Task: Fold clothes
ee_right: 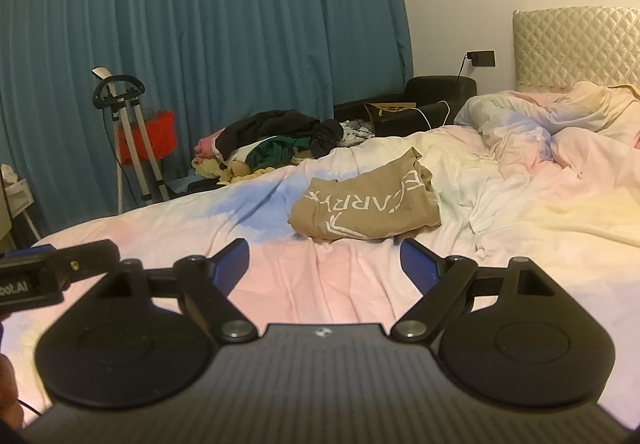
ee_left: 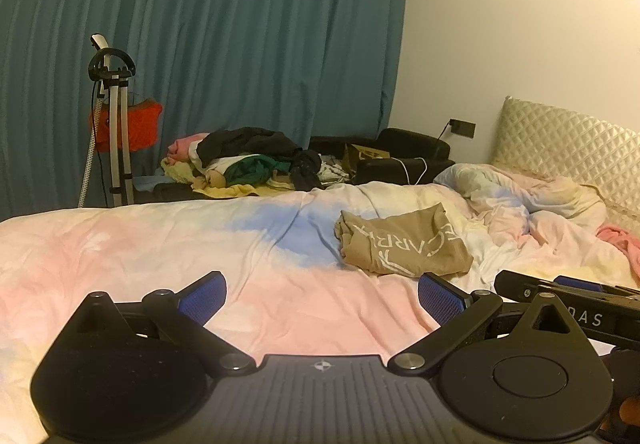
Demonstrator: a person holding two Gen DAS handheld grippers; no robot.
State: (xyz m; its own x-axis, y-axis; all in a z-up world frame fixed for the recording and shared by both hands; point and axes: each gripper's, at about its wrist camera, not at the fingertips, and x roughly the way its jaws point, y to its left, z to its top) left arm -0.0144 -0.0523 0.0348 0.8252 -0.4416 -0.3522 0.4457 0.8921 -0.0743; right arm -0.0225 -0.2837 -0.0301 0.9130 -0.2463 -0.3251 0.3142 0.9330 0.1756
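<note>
A tan shirt with white lettering lies folded on the pastel bedspread; it also shows in the right wrist view. My left gripper is open and empty, hovering over the bed short of the shirt. My right gripper is open and empty, just in front of the shirt. The right gripper shows at the right edge of the left wrist view. The left gripper shows at the left edge of the right wrist view.
A pile of mixed clothes sits beyond the bed's far edge. A crumpled duvet and quilted headboard are at right. A garment steamer stand stands before teal curtains. A pink cloth lies far right.
</note>
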